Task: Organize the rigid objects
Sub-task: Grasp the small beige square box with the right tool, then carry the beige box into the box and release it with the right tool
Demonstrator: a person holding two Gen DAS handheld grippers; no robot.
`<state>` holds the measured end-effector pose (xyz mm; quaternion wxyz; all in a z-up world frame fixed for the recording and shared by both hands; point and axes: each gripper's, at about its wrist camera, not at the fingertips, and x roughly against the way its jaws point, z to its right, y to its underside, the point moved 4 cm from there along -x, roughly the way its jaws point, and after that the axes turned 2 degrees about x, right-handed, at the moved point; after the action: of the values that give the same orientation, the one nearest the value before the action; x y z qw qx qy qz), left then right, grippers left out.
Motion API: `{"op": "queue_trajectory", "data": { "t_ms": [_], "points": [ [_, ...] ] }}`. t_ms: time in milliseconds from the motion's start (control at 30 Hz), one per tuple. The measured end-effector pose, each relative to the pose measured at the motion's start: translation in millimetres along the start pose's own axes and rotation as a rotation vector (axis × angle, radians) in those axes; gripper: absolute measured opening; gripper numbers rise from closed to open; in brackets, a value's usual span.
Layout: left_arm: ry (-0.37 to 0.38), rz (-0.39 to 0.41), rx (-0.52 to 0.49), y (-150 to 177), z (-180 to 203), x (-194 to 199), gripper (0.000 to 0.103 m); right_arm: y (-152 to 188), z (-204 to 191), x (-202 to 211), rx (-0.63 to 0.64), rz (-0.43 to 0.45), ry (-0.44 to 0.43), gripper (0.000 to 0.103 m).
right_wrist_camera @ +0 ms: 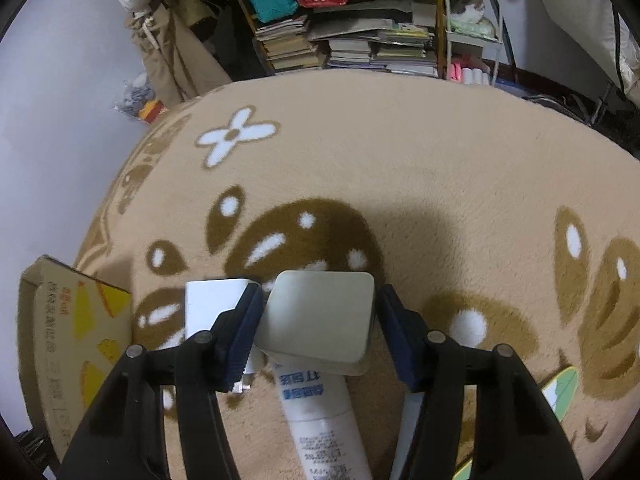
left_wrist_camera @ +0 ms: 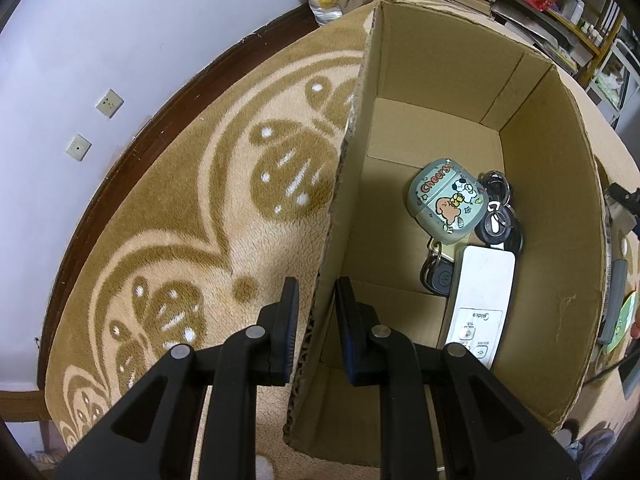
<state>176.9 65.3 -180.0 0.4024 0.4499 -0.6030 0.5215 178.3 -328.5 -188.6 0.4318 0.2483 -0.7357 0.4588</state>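
Note:
My left gripper (left_wrist_camera: 316, 292) is shut on the left wall of an open cardboard box (left_wrist_camera: 352, 152), one finger outside and one inside. In the box lie a mint earbud case (left_wrist_camera: 446, 204) with cartoon print, black key fobs (left_wrist_camera: 500, 216), another fob (left_wrist_camera: 438, 278) and a white remote (left_wrist_camera: 482, 300). My right gripper (right_wrist_camera: 320, 300) is shut on a grey-white rounded rectangular tin (right_wrist_camera: 318, 320) and holds it above the carpet. Below it lie a white tube (right_wrist_camera: 320, 420) and a white charger block (right_wrist_camera: 212, 304).
A tan patterned carpet (right_wrist_camera: 400, 160) covers the table. The cardboard box (right_wrist_camera: 60, 340) shows at the left of the right wrist view. A round coaster (left_wrist_camera: 626, 320) and a grey tool lie right of the box. Bookshelves (right_wrist_camera: 352, 40) stand behind.

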Motion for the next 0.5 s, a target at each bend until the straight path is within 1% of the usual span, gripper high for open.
{"op": "queue_trajectory", "data": {
  "t_ms": [67, 233, 500],
  "points": [
    [-0.004, 0.001, -0.002, 0, 1, 0, 0.018, -3, -8, 8, 0.03, 0.019, -0.005, 0.063],
    [-0.006, 0.0, -0.002, 0, 2, 0, 0.018, -12, -34, 33, 0.08, 0.068, -0.065, 0.063],
    [-0.009, 0.002, -0.006, 0, 3, 0, 0.018, -16, -100, 73, 0.188, 0.144, -0.189, 0.063]
  ]
}}
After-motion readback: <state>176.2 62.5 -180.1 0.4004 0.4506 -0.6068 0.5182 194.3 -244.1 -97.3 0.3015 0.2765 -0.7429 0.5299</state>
